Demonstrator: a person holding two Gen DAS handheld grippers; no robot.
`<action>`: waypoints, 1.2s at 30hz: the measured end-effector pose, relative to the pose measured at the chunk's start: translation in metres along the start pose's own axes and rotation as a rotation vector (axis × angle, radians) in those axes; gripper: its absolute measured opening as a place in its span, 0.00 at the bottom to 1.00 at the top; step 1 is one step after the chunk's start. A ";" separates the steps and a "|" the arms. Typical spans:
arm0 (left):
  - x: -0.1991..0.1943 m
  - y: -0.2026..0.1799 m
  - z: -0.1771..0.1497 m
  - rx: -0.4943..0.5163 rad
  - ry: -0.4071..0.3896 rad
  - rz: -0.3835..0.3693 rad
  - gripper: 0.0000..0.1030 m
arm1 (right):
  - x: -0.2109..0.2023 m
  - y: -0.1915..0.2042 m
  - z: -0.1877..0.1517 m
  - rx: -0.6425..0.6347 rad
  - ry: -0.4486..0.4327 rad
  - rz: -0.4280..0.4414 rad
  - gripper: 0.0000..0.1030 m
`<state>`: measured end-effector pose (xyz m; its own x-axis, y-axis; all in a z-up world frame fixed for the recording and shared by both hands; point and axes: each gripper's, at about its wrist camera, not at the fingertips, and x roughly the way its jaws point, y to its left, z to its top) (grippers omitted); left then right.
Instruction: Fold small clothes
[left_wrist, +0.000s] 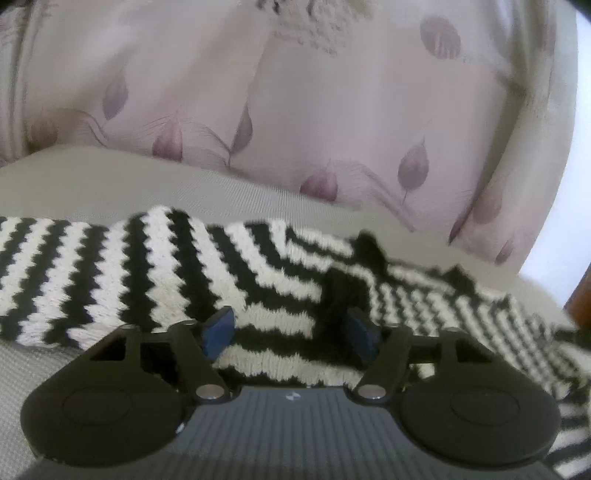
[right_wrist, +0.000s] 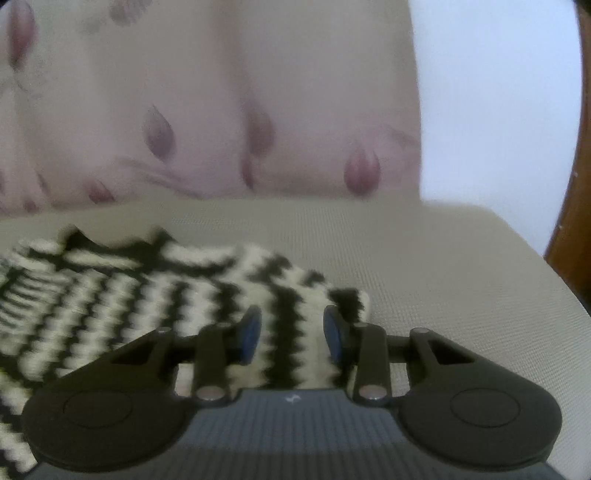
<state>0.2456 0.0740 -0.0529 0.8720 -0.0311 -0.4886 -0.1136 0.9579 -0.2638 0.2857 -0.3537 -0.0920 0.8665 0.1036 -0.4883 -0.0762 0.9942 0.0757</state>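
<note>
Left claw (left_wrist: 291, 334) is hovering low over the near edge of the black-and-white zigzag knit garment (left_wrist: 147, 269), blue pads (left_wrist: 218, 332) standing apart with knit showing between them, nothing pinched. The garment is lying spread across the grey cushion seat (left_wrist: 92, 177), in front of the leaf-print backrest fabric (left_wrist: 332, 110). Right claw (right_wrist: 291, 338) is likewise standing apart, straddling the garment's narrow end, probably a sleeve or hem corner (right_wrist: 351, 299), with no grip yet. Judgement: this looks like the pre-grasp for a fold. To do it well, each claw should be closing on the edge only, taking a single layer or the full thickness on purpose, and both should be lifting together so the stripes stay aligned; loose knit may be stretching or slipping from a shallow pinch. Left view is showing the long run of the garment and a darker bunched fold (left_wrist: 343, 284) mid-piece; right view is showing the garment's far end, bare seat beyond it, and a wooden frame edge (right_wrist: 569, 229). Both views are blurred.
</note>
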 end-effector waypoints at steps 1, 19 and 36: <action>-0.010 0.004 0.002 -0.023 -0.018 0.002 0.79 | -0.011 0.010 -0.001 -0.028 -0.007 0.015 0.37; -0.169 0.279 0.016 -0.556 -0.111 0.294 0.73 | -0.050 0.097 -0.061 -0.326 0.013 0.048 0.66; -0.119 0.377 0.028 -0.675 -0.066 0.276 0.05 | -0.050 0.102 -0.064 -0.347 0.016 0.022 0.78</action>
<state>0.1121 0.4474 -0.0707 0.7936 0.2231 -0.5660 -0.5834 0.5430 -0.6040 0.2036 -0.2559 -0.1153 0.8552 0.1231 -0.5035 -0.2607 0.9418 -0.2125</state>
